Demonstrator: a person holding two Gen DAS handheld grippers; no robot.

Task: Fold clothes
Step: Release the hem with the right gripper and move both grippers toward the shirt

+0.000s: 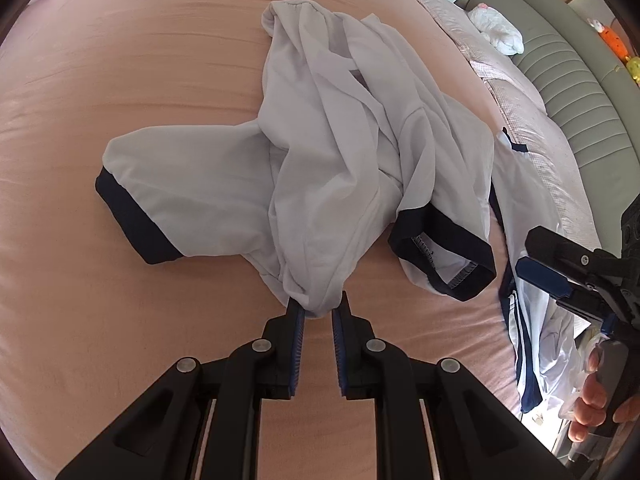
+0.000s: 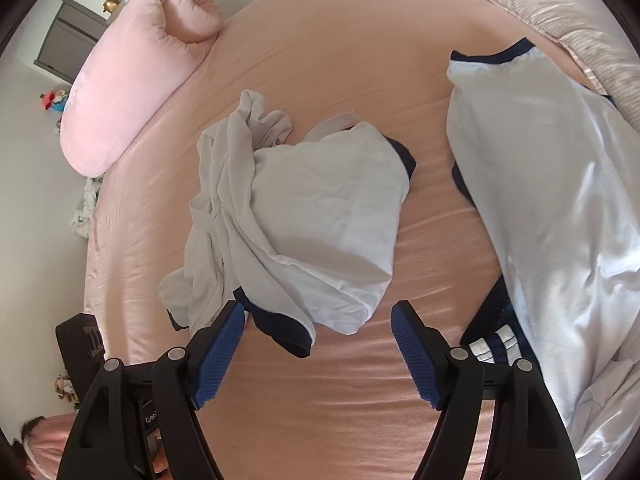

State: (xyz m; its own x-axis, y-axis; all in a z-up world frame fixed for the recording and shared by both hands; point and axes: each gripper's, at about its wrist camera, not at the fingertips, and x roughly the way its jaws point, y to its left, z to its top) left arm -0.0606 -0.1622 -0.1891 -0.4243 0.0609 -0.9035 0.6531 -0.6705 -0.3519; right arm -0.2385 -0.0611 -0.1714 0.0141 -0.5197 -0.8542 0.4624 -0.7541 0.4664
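So the white shirt (image 1: pixel 320 152) with the navy cuffs is bunched up in the middle of the bed (image 1: pixel 120 80), on a peach-pink sheet. The left gripper (image 1: pixel 318 312) has its jaws clamped tight on a wad of the shirt's fabric at the near end of the heap, and the cloth bulges out above the pads. One sleeve with its dark band (image 1: pixel 132 220) lies flat out to the left; the other cuff (image 1: pixel 444 256) sits open and curled on the right.

The right gripper (image 2: pixel 318 328) hangs over the same shirt with jaws wide apart and nothing pinched. The navy cuff lies between them, just by the left finger (image 2: pixel 220 352).

Room-wise: lots of bare sheet to the left and near side of the shirt. The right side is tighter, with a second white garment (image 2: pixel 560 200) with navy trim and stripes spread along there, close to but apart from the shirt. A quilted blanket edge (image 1: pixel 532 128) runs beyond it, and a pink pillow (image 2: pixel 128 80) sits at the bed's far corner.
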